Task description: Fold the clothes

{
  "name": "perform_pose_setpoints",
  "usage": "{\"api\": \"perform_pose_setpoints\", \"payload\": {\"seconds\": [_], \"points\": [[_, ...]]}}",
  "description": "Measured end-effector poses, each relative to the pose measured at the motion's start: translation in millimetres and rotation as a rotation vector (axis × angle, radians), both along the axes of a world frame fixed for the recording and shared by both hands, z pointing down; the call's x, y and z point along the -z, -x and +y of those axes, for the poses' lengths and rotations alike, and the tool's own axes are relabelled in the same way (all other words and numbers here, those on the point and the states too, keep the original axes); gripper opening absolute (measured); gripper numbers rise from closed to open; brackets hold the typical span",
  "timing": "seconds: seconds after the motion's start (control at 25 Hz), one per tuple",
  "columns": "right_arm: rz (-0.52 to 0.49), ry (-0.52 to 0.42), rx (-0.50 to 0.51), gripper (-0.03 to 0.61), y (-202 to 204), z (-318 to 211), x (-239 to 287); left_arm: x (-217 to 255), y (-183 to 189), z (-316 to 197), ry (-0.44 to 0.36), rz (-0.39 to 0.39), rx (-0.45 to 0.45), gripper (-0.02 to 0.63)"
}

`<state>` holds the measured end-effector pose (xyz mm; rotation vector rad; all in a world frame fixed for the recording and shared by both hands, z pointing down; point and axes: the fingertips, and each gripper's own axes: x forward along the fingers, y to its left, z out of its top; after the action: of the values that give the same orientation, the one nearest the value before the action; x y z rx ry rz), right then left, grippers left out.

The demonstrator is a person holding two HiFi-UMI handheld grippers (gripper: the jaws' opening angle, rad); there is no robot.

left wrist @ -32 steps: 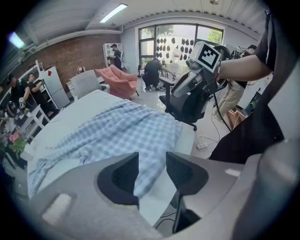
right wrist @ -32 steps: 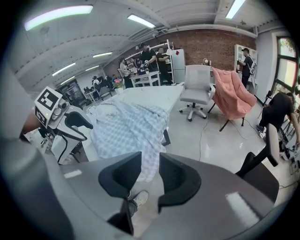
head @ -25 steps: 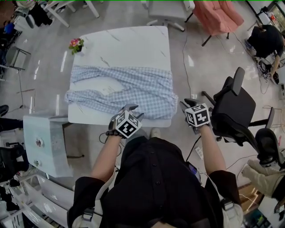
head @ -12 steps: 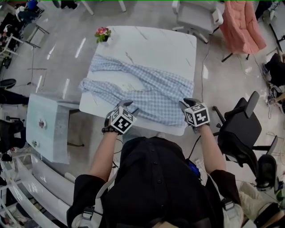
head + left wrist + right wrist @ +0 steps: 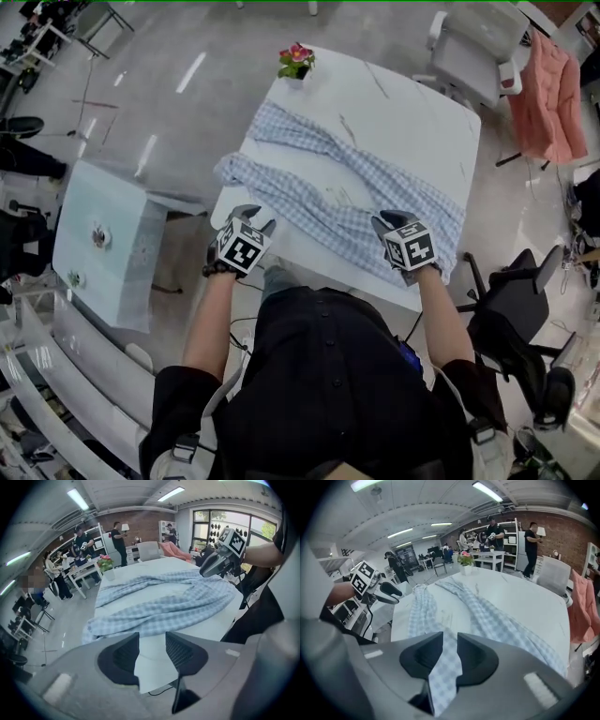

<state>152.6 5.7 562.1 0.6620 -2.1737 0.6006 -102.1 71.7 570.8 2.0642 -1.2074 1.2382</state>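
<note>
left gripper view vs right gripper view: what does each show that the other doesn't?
Left gripper view only: the left gripper with its jaws apart, nothing between them and bare table beyond. It also shows the right gripper from outside, over the shirt's far end, and the windows.
Right gripper view only: the right gripper's jaws narrowly apart with checked cloth in the gap, and the left gripper from outside, off the table's edge.
Both: the checked shirt spread on the white table, and the flower pot.
</note>
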Motion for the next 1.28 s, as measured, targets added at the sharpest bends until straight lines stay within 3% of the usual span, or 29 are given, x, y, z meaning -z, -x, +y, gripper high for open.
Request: {"api": "perform_pose_setpoints", "payload": {"seconds": [0.32, 0.6, 0.84, 1.08, 1.28], "points": [[-0.005, 0.026, 0.071, 0.100, 147.9, -7.2, 5.4, -12.6, 123.3, -26.3, 0.001, 0.020, 0.135, 0.181], [0.019, 0.069, 0.090, 0.098, 223.5, -4.9, -14.3, -37.5, 159.9, -58.2, 0.050, 0.065, 0.077, 0.203], [0.023, 0.106, 0.006, 0.098, 244.5, 6.4, -25.2, -54.5, 151.0, -58.4, 0.120, 0.142, -0.026, 0.207], [0.020, 0.105, -0.108, 0.098, 246.1, 4.1, -23.8, -63.1, 147.4, -67.6, 0.163, 0.136, -0.149, 0.205], [0.016, 0.121, -0.170, 0.098, 239.1, 10.2, -29.0, -68.3, 148.3, -73.8, 0.175, 0.135, -0.170, 0.181]]}}
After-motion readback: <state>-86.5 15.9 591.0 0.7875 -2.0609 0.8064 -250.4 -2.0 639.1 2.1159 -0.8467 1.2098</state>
